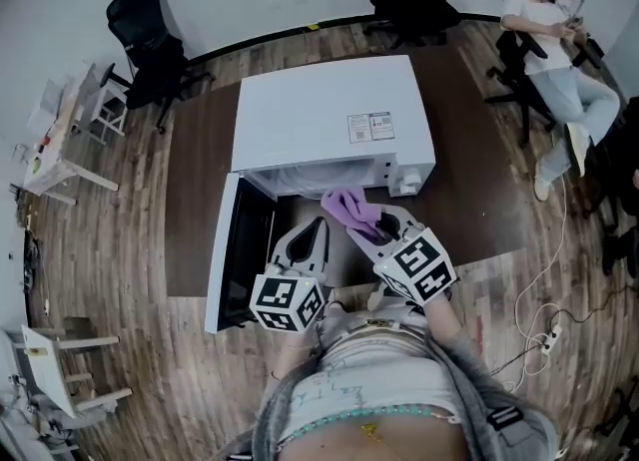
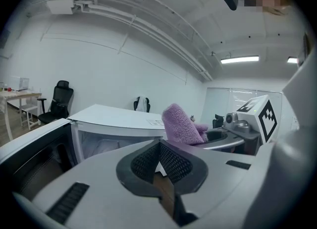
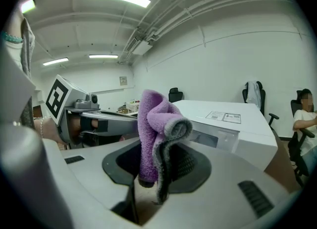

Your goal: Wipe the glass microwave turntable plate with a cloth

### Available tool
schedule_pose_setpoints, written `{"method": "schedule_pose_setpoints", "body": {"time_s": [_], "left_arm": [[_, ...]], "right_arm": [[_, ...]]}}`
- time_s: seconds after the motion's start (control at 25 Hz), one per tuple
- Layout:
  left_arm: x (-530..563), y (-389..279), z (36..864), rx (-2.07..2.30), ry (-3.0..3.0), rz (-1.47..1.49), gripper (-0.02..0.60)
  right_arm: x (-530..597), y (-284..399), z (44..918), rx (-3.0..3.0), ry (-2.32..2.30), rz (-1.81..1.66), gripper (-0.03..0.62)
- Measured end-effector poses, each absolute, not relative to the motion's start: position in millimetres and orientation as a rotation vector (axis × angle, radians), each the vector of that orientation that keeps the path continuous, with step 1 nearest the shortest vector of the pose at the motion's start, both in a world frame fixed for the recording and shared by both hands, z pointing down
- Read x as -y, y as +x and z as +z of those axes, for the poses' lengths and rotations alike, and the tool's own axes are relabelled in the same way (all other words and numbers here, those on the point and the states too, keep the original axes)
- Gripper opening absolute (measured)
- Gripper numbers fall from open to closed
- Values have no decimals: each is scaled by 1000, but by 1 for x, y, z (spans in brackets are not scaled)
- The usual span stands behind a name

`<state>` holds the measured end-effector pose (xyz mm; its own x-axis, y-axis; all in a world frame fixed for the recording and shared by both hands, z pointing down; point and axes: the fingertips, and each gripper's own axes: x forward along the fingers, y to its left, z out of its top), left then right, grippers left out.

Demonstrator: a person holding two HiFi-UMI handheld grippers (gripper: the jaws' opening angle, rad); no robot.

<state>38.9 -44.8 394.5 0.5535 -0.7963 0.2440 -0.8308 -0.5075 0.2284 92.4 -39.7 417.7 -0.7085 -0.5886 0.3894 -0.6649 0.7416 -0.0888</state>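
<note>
**Cloth in hand at the open microwave, plate not yet in sight**

The microwave (image 1: 329, 115) is sitting on the dark table (image 1: 200, 200), and its door (image 1: 240, 249) is hanging open off its left front corner. Just in front of the open cavity, the left gripper (image 2: 159, 146) is hovering with its jaws clenched together on nothing. To its right, also before the cavity, the right gripper (image 3: 148, 169) is grasping the purple cloth (image 3: 153, 124), which is flopping up out of the jaws in a loose fold. The glass plate is not showing in any view; it is probably lying inside the cavity. The cloth is looking soft and light. The plate is likely to be stiff, slippery and breakable, so it is best taken by its rim.
</note>
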Motion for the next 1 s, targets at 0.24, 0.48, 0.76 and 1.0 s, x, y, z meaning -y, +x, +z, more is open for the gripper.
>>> {"method": "schedule_pose_setpoints", "body": {"time_s": [0.24, 0.48, 0.76, 1.0], "left_arm": [[47, 49, 399, 1413, 2427, 163, 11], [45, 57, 409, 1442, 2380, 178, 11], [53, 46, 412, 1465, 2351, 168, 11], [72, 34, 410, 1434, 2377, 170, 11]], "right_arm": [[47, 108, 422, 2616, 895, 299, 126], [51, 120, 431, 2616, 856, 303, 126], [60, 119, 431, 2609, 875, 306, 126], [70, 124, 427, 2580, 978, 319, 126]]}}
